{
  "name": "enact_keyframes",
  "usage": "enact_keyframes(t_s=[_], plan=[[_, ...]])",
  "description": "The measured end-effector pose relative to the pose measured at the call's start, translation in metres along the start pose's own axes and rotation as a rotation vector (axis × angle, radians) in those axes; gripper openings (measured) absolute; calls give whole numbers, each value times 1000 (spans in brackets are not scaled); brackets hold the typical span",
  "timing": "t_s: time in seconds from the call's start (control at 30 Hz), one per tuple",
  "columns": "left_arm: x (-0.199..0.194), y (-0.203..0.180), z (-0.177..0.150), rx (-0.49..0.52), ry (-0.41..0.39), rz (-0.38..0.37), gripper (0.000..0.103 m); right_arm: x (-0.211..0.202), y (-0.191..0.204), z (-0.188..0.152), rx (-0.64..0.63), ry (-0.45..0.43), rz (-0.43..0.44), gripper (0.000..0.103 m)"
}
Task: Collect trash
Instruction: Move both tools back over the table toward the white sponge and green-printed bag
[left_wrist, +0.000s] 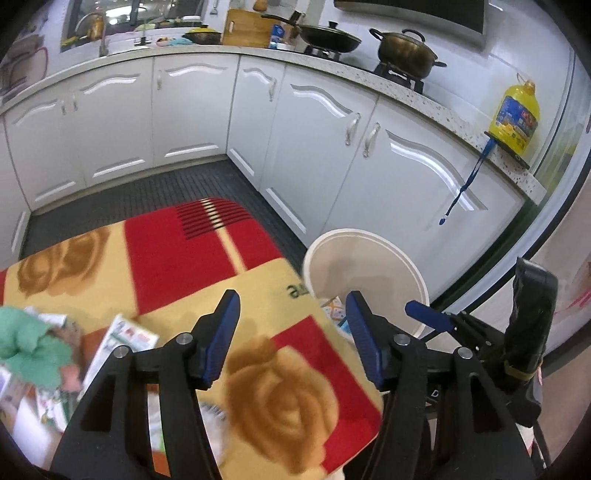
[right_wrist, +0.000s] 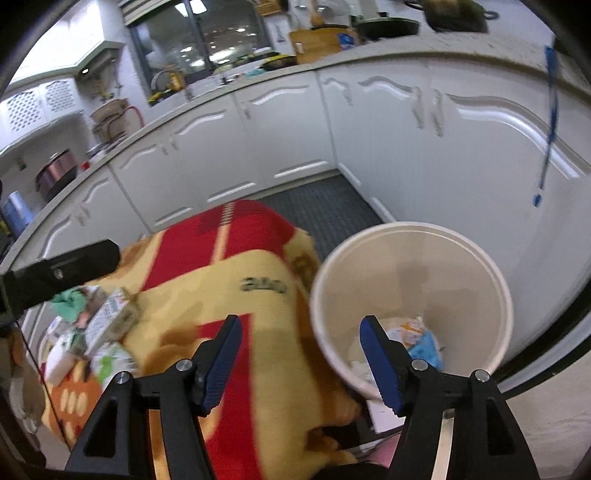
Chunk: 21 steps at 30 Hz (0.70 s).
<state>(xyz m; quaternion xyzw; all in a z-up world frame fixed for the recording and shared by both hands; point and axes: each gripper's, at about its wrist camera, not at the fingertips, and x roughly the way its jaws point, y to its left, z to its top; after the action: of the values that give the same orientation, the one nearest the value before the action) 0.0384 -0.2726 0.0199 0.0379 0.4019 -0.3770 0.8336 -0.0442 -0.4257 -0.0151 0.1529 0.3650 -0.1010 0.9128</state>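
A white round trash bin stands on the floor beside a red and yellow rug; it also shows in the left wrist view. Paper scraps lie at its bottom. A pile of trash, with a green cloth and cartons, lies on the rug at the left; it shows in the right wrist view too. My left gripper is open and empty above the rug. My right gripper is open and empty at the bin's left rim.
White kitchen cabinets run along the back and right. Pots sit on the stove, and a yellow oil bottle stands at the counter's end. A dark floor mat lies beyond the rug. The right gripper's body is close on my left gripper's right.
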Motion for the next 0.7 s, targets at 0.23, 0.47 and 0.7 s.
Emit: enact_keyframes(t_s=[0.23, 0.47, 0.7], plan=[[-46, 41, -24, -62, -2, 9, 60, -1, 51, -4, -96, 17, 92, 67], [-99, 87, -48, -98, -18, 33, 66, 10, 102, -13, -170, 73, 212, 73], [-134, 154, -85, -176, 6, 75, 74, 25, 159, -36, -341, 151, 281, 79]])
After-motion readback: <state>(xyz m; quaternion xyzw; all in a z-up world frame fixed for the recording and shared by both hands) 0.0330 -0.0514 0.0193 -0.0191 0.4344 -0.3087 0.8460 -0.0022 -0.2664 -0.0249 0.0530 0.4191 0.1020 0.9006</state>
